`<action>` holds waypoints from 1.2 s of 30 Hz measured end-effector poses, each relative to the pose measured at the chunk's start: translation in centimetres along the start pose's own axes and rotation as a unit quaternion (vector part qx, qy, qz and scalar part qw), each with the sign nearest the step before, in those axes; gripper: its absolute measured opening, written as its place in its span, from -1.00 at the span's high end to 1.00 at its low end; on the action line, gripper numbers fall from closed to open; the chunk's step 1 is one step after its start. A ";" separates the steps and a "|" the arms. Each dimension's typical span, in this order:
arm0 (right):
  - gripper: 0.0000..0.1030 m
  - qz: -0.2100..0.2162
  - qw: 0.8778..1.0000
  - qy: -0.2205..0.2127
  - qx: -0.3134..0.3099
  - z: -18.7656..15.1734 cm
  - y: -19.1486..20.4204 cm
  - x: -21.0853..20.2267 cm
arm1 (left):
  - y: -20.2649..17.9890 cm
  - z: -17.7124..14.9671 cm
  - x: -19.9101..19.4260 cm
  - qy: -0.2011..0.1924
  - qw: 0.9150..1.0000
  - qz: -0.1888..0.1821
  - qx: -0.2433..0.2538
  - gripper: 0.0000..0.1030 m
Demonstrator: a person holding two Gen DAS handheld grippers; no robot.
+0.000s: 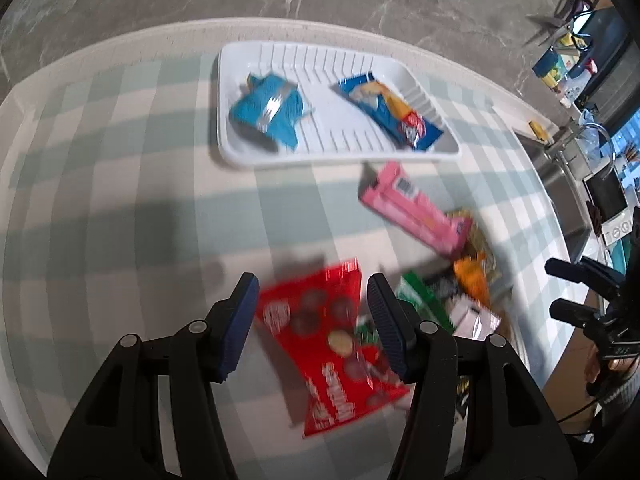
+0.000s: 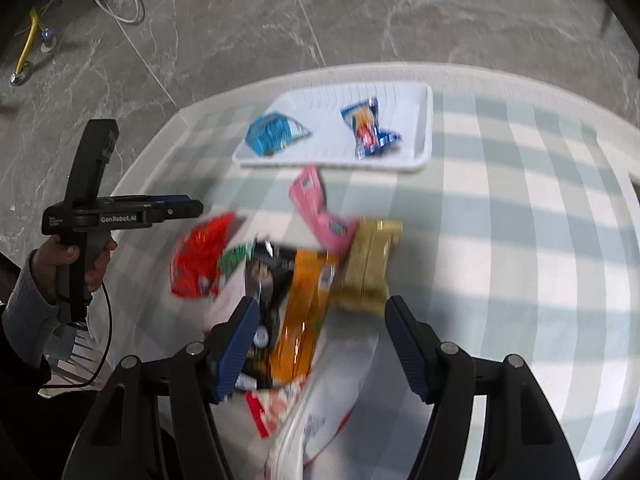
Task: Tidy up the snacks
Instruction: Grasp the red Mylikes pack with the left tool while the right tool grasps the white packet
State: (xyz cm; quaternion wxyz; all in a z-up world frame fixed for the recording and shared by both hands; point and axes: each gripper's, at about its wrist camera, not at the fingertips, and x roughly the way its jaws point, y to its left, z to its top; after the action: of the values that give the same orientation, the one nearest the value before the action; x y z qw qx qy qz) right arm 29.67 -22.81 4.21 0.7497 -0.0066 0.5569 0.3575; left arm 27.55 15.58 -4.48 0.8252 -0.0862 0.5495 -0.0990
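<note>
A white ribbed tray at the far side of the table holds a light blue packet and a blue-and-orange packet. Nearer lies a loose pile: a pink packet, a red packet, a green one and an orange one. My left gripper hovers open over the red packet, which is blurred beneath it. My right gripper stands open above the orange packet and a white bag, beside a gold packet and a black one.
The table wears a pale green checked cloth; grey marble floor lies beyond its rounded edge. A hand holds the left gripper at the table's left rim. Cluttered shelves stand to the right.
</note>
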 end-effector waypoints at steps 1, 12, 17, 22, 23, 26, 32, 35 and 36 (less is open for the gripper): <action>-0.33 0.001 1.000 0.007 0.006 -0.9 -0.1 0.2 | -0.1 -0.5 0.0 0.002 1.000 0.002 -0.002 -0.06; -0.33 0.004 0.998 0.049 0.036 -6.5 -0.5 1.4 | -0.6 -3.1 0.5 0.016 1.000 0.015 -0.021 -0.06; -0.33 0.018 0.997 0.060 0.050 -7.7 -0.6 1.8 | -0.9 -3.6 0.8 0.020 0.999 0.017 -0.024 -0.06; -0.33 0.027 0.996 0.068 0.057 -8.4 -0.4 2.3 | -0.6 -3.7 1.4 0.025 0.999 0.013 -0.029 -0.06; -0.33 0.028 0.996 0.070 0.058 -8.5 -0.4 2.4 | -0.6 -3.7 1.6 0.027 0.999 0.013 -0.031 -0.06; -0.33 0.032 0.995 0.072 0.062 -8.8 -0.5 2.6 | -0.5 -3.8 1.9 0.030 0.999 0.011 -0.033 -0.06; -0.34 0.039 0.994 0.074 0.070 -8.9 -0.6 2.8 | -0.4 -3.7 3.2 0.044 0.998 0.012 -0.036 -0.06; -0.33 0.041 0.994 0.075 0.074 -8.8 -0.7 2.8 | -0.4 -3.7 3.8 0.050 0.998 0.012 -0.037 -0.07; -0.31 0.042 0.994 0.075 0.073 -8.8 -0.7 2.9 | -0.4 -3.8 3.8 0.047 0.998 0.012 -0.034 -0.09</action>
State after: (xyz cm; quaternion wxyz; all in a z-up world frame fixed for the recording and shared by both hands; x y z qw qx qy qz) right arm 23.08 -25.39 -1.79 0.6885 0.0451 0.6362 0.3453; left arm 25.43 14.04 -9.24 0.7958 -0.1030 0.5921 -0.0741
